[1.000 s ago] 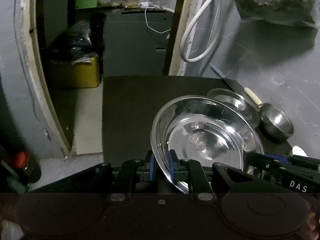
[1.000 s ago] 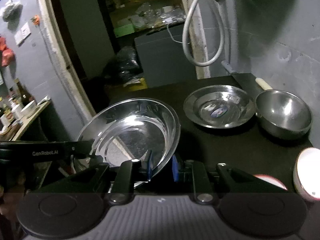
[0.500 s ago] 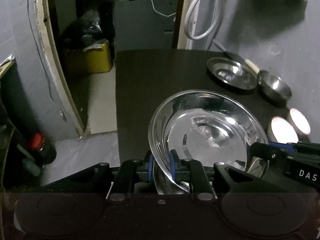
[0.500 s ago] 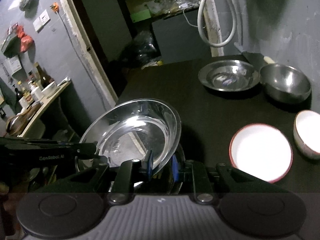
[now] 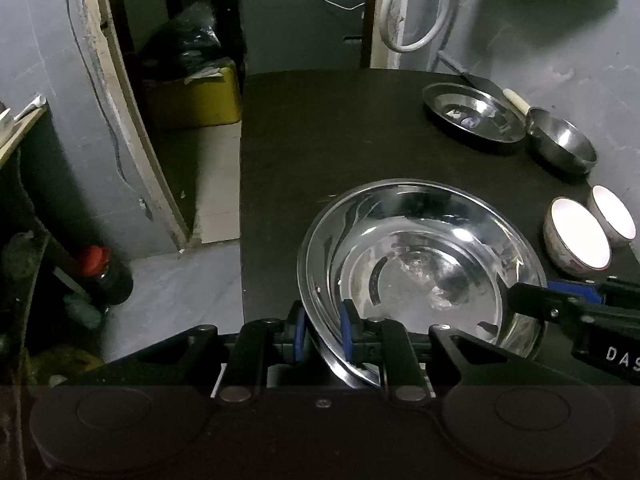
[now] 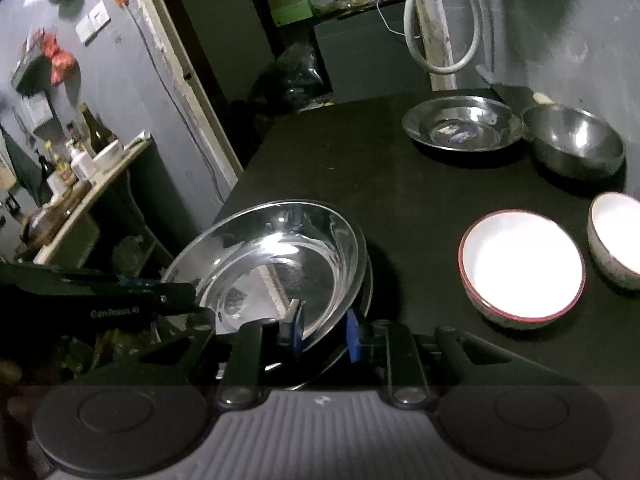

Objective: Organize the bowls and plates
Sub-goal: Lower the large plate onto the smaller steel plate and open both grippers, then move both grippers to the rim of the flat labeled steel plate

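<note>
Steel, shiny and round: large plate [image 5: 424,264] held hollow side up over the near part of the black table [image 5: 340,140], tilted, near rim dropping lowest beside the left gripper [image 5: 322,332]. Pinched on that near rim by the left gripper, blue pads [image 5: 347,330] pressed to either face of the metal, narrow gap filled by the rim. Gripped on the opposite rim by the right gripper [image 6: 322,330], blue pads [image 6: 352,334] likewise clamped with the edge between them. A second rim edge just under the plate in the right wrist view; cannot tell what it belongs to.

Beyond the plate, at the table's far right corner: smaller steel plate [image 5: 474,116], flat and hollow up, with a steel bowl [image 5: 562,148] just beside it, upright. Nearer, to the right of the held plate: red-rimmed white bowl [image 6: 522,262] and a second white bowl [image 6: 616,238], both upright, close together.

Readable writing: "DAS" on the right gripper's arm in the left wrist view; "GenRobot.AI", faint, on the left gripper's arm in the right wrist view.
</note>
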Tool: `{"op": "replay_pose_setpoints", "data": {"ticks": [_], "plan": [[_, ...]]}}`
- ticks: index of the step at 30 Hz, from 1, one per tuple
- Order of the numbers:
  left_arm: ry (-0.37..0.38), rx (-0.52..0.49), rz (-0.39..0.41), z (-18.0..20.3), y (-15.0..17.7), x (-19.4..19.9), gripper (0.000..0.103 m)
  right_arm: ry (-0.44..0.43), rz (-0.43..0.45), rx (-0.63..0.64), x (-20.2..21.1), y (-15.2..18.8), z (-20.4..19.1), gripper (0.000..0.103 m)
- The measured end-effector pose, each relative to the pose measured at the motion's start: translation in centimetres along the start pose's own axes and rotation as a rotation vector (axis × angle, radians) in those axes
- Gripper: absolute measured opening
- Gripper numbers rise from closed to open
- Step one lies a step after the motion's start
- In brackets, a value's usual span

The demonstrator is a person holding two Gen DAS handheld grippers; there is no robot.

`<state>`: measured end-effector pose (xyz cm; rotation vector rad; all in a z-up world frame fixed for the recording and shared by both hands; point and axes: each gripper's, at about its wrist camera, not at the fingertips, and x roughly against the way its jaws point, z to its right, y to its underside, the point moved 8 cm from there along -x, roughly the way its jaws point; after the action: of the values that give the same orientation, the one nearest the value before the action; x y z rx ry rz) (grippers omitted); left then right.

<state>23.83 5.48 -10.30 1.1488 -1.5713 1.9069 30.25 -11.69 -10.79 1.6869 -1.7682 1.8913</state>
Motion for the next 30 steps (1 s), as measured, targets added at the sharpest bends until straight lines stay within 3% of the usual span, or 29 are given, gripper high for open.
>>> {"op": "replay_pose_setpoints", "data": {"ticks": [5, 11, 13, 16, 18, 19, 21, 26, 30], "plan": [[-0.014, 0.002, -0.029, 0.1, 0.6, -0.2, 0.021, 0.015, -0.006, 0.039, 0.0, 0.2, -0.6, 0.027], [-0.026, 0.001, -0.045, 0.1, 1.0, -0.4, 0.021, 0.030, 0.003, 0.072, 0.1, 0.4, -1.0, 0.035], [-0.036, -0.003, -0.045, 0.1, 1.0, -0.4, 0.029, 0.035, 0.007, 0.071, 0.2, 0.4, -1.0, 0.037], [-0.053, 0.007, -0.034, -0.2, 0.7, -0.1, 0.049, 0.039, 0.013, 0.056, 0.3, 0.6, -0.6, 0.048], [-0.071, 0.015, -0.021, -0.5, 0.3, 0.3, 0.073, 0.040, 0.023, 0.043, 0.6, 0.6, -0.2, 0.060], [-0.083, 0.018, -0.009, -0.6, 0.0, 0.5, 0.078, 0.038, 0.031, 0.035, 0.7, 0.5, -0.1, 0.064], [-0.100, 0.015, 0.012, -0.7, -0.5, 0.8, 0.093, 0.029, 0.047, 0.014, 1.1, 0.5, 0.2, 0.080], [-0.099, 0.016, 0.036, -0.4, -2.1, 0.9, 0.102, 0.011, 0.095, -0.034, 1.9, 0.0, 1.0, 0.102], [-0.036, 0.047, 0.066, 0.0, -4.0, 0.4, 0.102, 0.018, 0.155, -0.079, 2.4, -1.3, 2.6, 0.103]]}}
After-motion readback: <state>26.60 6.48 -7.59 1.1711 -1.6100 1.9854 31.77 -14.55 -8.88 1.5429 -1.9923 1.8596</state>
